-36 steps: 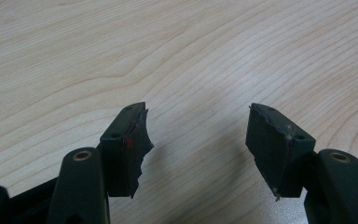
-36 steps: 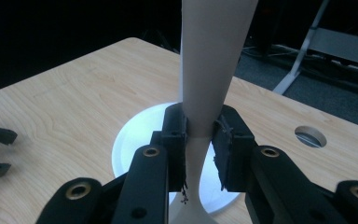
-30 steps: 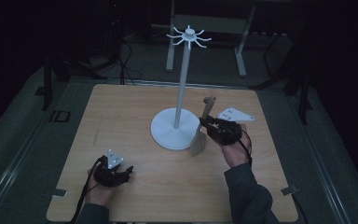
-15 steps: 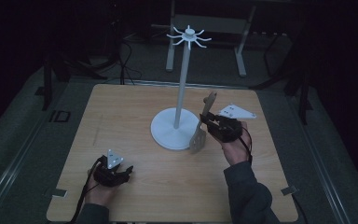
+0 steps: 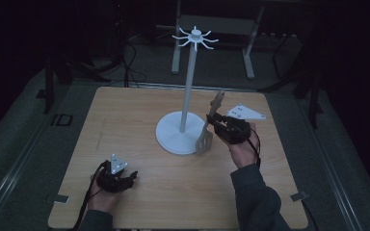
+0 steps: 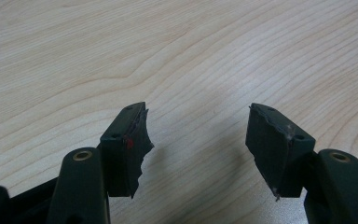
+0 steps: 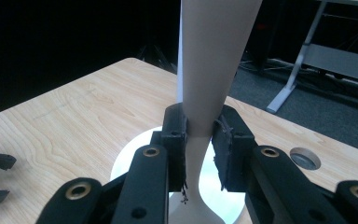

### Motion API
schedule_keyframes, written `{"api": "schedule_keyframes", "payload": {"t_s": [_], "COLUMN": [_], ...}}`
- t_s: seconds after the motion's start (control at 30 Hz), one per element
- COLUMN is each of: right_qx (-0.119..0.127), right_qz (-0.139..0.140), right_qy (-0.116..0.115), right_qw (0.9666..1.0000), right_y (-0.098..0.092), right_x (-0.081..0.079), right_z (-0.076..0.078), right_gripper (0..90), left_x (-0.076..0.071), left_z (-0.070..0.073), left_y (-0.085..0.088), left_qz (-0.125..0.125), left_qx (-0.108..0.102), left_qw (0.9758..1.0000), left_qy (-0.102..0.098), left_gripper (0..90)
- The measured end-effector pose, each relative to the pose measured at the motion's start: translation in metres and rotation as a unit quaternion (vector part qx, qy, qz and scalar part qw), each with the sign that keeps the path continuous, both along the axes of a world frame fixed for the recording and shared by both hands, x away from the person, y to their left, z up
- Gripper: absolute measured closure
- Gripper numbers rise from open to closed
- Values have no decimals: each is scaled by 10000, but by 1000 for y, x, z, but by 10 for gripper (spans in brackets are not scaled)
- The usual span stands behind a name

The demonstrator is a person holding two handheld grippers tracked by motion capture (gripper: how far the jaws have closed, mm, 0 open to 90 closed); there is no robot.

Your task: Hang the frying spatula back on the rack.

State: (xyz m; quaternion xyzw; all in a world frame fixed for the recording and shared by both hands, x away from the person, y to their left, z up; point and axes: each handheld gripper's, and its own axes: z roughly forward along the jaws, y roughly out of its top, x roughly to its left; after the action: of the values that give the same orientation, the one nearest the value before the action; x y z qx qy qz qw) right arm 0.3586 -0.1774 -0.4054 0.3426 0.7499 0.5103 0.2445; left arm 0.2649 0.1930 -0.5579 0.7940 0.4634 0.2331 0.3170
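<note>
Spatula [image 5: 208,129] slightly more upright, clenched in right tongs [image 7: 199,140]; left tongs [image 6: 198,135] spread, empty.

High view overlooks table [image 5: 125,120], both gripper views close, sharing tabletop

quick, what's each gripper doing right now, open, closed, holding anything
Left gripper: open, jaws apart over bare table, holding nothing.
Right gripper: closed on the handle of a pale spatula, held beside the white stand.
</note>
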Motion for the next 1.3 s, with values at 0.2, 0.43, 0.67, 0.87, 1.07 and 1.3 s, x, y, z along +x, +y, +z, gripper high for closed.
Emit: {"api": "schedule_keyframes", "payload": {"t_s": [0.2,0.43,0.67,0.87,1.07,1.3], "right_qx": [-22,-104,-137,-166,-22,9], "right_qz": [26,46,93,102,129,165], "right_qy": [-39,-92,-83,-80,-80,-127], "right_qw": [10000,9999,9998,9998,9999,9998], "right_y": [0,2,3,5,6,11], "right_x": [5,10,18,23,27,32], "right_z": [8,19,29,35,41,50], "right_gripper": [754,754,754,754,754,754], "left_x": [0,0,0,0,0,0], "left_z": [0,0,0,0,0,-1], "left_y": [0,0,0,0,0,1], "left_qz": [4,6,0,11,0,16], "left_qx": [3,4,6,-9,10,-9], "left_qw": [10000,10000,10000,10000,10000,10000], "left_qy": [-2,-4,2,6,16,15], "left_gripper": [387,387,387,387,387,387]}}
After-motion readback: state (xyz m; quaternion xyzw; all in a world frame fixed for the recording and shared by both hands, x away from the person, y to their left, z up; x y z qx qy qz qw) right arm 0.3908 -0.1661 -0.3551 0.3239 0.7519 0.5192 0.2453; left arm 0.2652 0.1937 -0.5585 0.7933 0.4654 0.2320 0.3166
